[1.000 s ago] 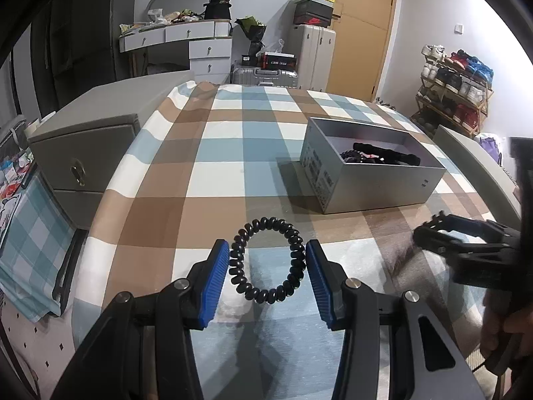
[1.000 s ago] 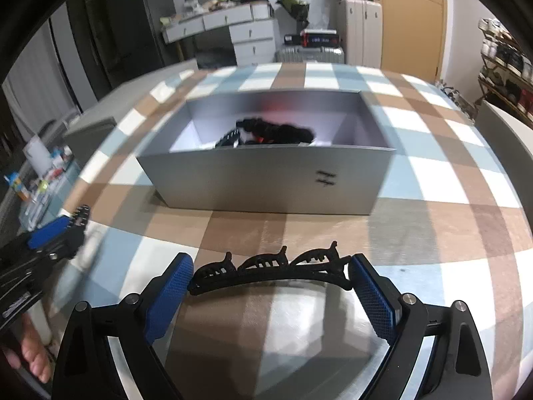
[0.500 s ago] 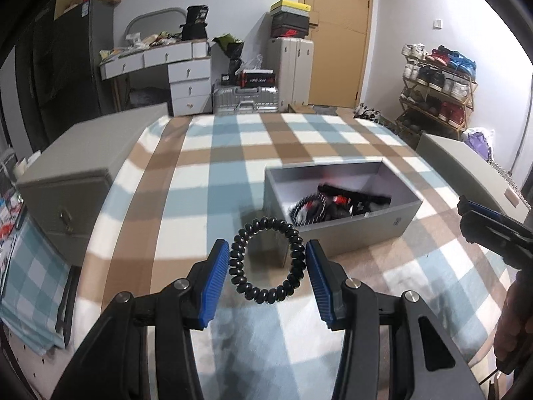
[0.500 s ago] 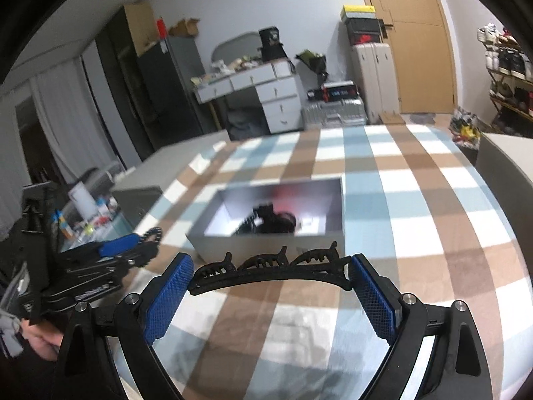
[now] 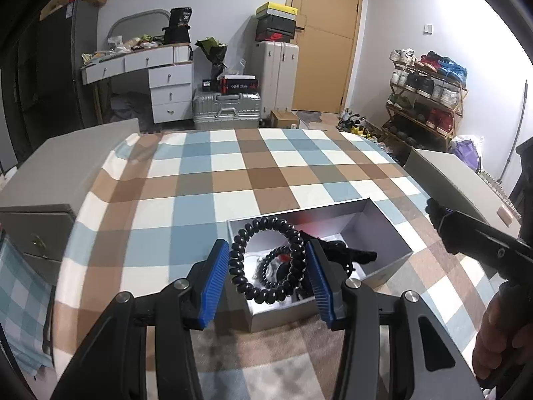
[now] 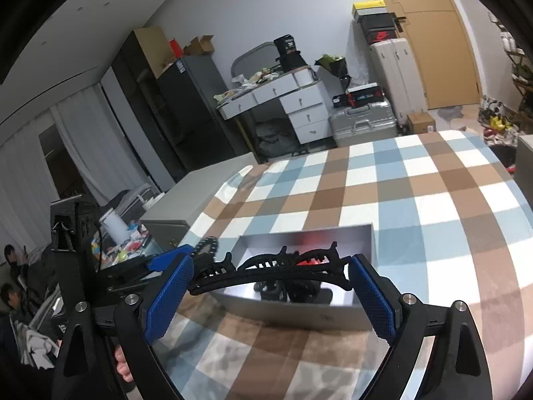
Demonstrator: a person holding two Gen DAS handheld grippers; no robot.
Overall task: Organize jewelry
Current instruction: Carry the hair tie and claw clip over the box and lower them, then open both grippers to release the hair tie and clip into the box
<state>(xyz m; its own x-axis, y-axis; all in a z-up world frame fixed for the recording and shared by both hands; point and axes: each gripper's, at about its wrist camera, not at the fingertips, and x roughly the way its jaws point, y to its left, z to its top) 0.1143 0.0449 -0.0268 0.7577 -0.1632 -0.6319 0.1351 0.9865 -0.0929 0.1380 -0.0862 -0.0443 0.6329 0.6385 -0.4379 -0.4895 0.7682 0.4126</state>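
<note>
My left gripper (image 5: 268,273) is shut on a black spiral hair tie (image 5: 293,253) and holds it in the air above the near left end of the grey box (image 5: 389,250). The box holds several dark hair pieces with a red spot. My right gripper (image 6: 269,286) is shut on a long black hair claw clip (image 6: 266,271), held level above the near side of the same grey box (image 6: 299,313). The left gripper (image 6: 186,260) shows at the left of the right wrist view, the right one (image 5: 466,230) at the right of the left wrist view.
The box sits on a table with a blue, brown and white checked cloth (image 5: 233,180). Grey cabinets (image 5: 60,160) flank the table on both sides. Behind it stand suitcases (image 5: 230,106), a white desk, a wooden door and a shoe rack (image 5: 426,93).
Both grippers have lifted their items off the cloth and carried them up and over the grey box. The box now lies right below both sets of fingers.
</note>
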